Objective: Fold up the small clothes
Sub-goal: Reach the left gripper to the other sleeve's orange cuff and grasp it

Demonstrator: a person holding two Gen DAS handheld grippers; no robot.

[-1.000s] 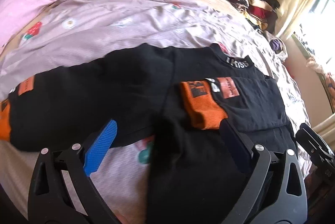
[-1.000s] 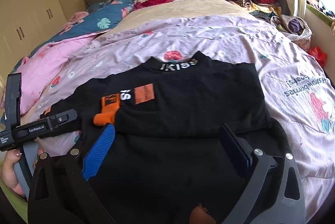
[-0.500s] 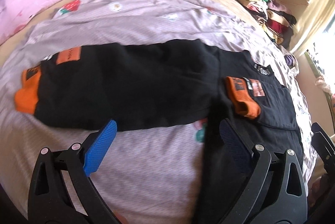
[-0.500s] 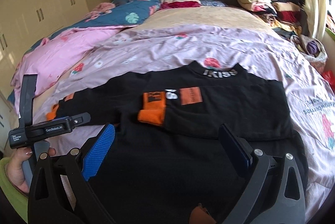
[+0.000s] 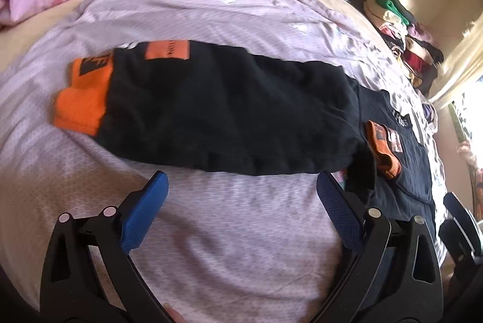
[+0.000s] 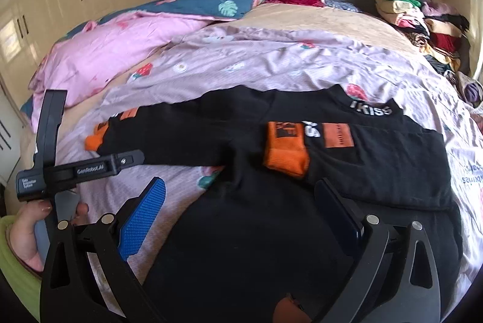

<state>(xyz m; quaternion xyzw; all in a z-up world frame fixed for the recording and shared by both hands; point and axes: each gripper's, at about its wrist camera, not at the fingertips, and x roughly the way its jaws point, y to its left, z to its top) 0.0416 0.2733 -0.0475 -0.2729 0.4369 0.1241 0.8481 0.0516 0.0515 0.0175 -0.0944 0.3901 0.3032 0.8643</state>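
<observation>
Both tongs, left [image 5: 241, 211] and right [image 6: 241, 211], gape empty. The black top [image 6: 302, 172] lies just ahead on the bed [image 5: 211, 247]; soft, limp, I'd pinch its outstretched sleeve's orange cuff [image 5: 83, 99].

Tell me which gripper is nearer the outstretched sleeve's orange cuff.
Left. The left gripper hovers open just short of the outstretched sleeve, near its orange cuff. The right gripper hangs open over the sweater's body, farther away.
</observation>
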